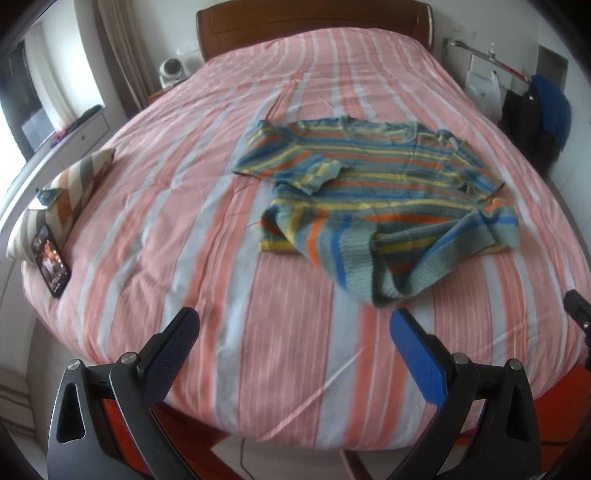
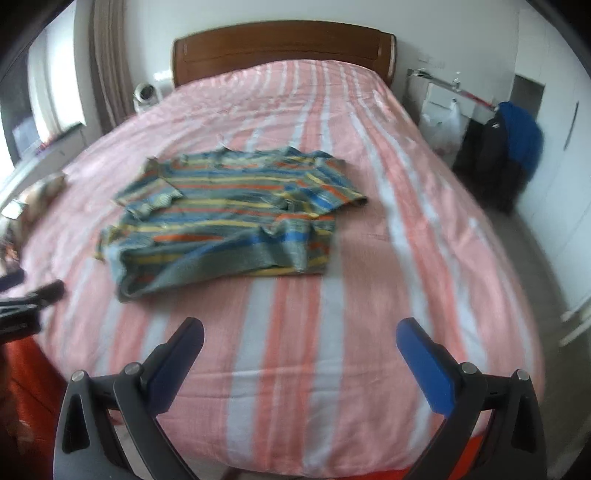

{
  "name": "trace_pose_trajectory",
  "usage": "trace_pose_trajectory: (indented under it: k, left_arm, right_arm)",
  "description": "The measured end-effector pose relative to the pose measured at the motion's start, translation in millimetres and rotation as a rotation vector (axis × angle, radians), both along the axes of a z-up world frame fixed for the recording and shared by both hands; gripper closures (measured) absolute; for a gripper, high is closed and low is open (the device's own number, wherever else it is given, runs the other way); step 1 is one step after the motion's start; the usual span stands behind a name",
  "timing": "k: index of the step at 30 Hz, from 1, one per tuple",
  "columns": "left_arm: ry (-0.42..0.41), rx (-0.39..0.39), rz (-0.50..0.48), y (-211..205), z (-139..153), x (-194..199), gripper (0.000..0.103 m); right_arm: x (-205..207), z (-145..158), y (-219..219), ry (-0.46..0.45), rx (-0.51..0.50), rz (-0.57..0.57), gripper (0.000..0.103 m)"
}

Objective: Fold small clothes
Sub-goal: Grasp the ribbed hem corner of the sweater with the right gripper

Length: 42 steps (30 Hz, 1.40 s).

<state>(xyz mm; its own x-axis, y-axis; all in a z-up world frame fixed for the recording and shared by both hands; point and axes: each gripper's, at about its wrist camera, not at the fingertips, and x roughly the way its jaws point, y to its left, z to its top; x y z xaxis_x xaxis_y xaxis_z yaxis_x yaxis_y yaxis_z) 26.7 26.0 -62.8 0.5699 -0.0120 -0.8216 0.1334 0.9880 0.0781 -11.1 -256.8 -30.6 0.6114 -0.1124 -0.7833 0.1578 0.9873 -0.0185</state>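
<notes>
Bed [image 1: 192, 206] with pink-and-white striped cover fills both views; near edge cut off below the grippers. Striped knit shirt [image 1: 373, 184] lies mid-bed, hem rumpled, one sleeve folded in; blurred in the right wrist view [image 2: 229, 218]. Bare cover all round it. Striped pillow [image 1: 62, 192] and phone [image 1: 51, 260] at the bed's left edge. Left gripper [image 1: 295, 325] and right gripper [image 2: 301, 334]: jaws spread wide, holding nothing, over the near bed.

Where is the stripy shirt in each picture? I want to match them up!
Left wrist view: the stripy shirt lies right of the middle, on the bed.
Right wrist view: the stripy shirt lies left of the middle, on the same bed.
Shared landmark: the brown wooden headboard at the top of both.
</notes>
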Motion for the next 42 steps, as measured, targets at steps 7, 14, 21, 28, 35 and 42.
trace_pose_trajectory:
  k: [7,14,21,28,35,42]
  left_arm:
    - [0.063,-0.107,-0.026,30,-11,12,0.001]
    - [0.087,-0.076,-0.055,18,-18,1,0.001]
    - [0.104,-0.07,-0.021,42,-26,-9,0.001]
    - [0.117,-0.084,-0.03,47,-30,-21,0.001]
    - [0.077,-0.099,-0.032,62,-27,-23,0.001]
    - [0.055,-0.128,-0.093,38,-17,22,0.001]
  right_arm:
    - [53,-29,-23,0.017,0.052,0.19,0.0]
    - [138,-80,-44,0.158,0.142,0.196,0.08]
    - [87,-57,-37,0.143,0.185,0.255,0.099]
    - [-8,-44,-33,0.175,0.223,0.22,0.099]
    - [-53,-97,-44,0.29,0.271,0.08,0.099]
    - [-43,-107,-44,0.315,0.231,0.095,0.099]
